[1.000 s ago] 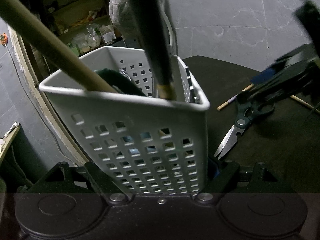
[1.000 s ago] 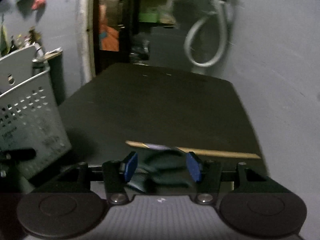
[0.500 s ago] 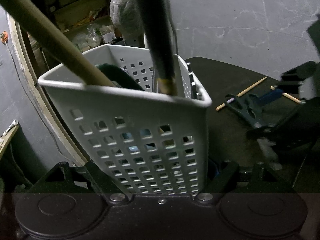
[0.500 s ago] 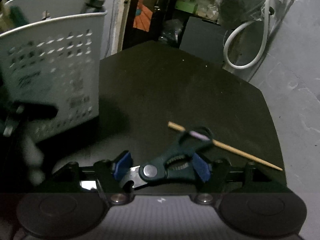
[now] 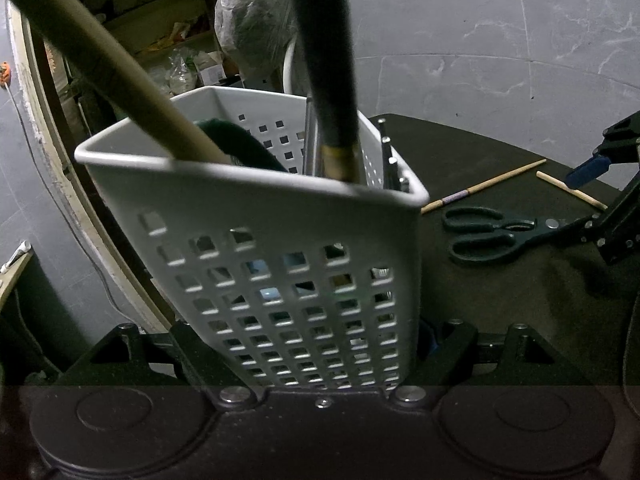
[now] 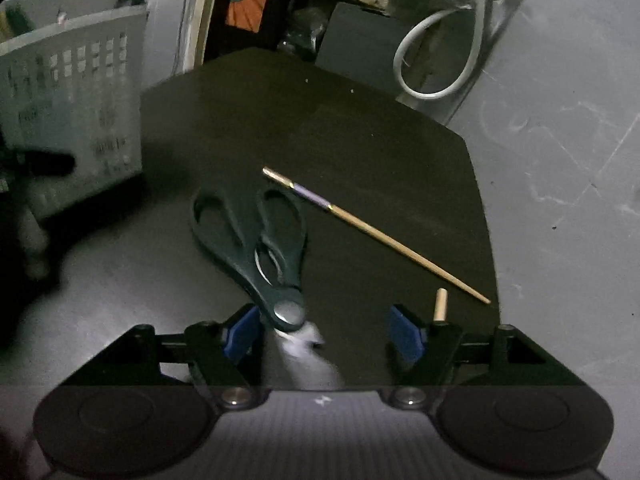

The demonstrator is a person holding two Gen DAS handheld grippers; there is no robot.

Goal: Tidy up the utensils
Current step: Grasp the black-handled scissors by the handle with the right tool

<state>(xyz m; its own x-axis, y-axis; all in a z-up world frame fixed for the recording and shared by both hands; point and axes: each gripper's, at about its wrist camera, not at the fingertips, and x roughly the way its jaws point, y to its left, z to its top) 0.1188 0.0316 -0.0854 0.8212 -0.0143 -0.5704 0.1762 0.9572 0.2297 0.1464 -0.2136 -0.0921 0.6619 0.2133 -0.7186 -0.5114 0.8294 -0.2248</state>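
The black table (image 6: 360,128) carries everything, and the biggest thing on it is the white perforated utensil basket (image 5: 280,248), which stands right between the fingers of the left gripper (image 5: 320,360). That gripper is clenched on the basket's lower walls and steadies it. Inside the basket, above the left gripper, lean a thick pale wooden handle (image 5: 120,64), a dark handle with a brass collar (image 5: 332,80), something dark green (image 5: 240,144) and some metal pieces at the right corner; what those are I cannot tell.

Off to the right of the left gripper, well apart from the basket, lie the dark scissors (image 6: 256,240). In the right wrist view their pivot sits just beside the left pad of the right gripper (image 6: 320,334), with the blurred blades running back between the two fingers and the handle loops pointing away from it. The right gripper stands released, wide apart, gripping nothing. A chopstick with a purple band (image 6: 376,234) lies ahead of it and to its right, touching or nearly touching the far scissor loop. A second chopstick (image 6: 440,306) shows only its blunt end, just outside the right finger.

The step in hand appears to be fetching the scissors. The next move likely calls for centring the fingers across the pivot, closing firmly, then lifting clear of the chopstick toward the basket's open top.
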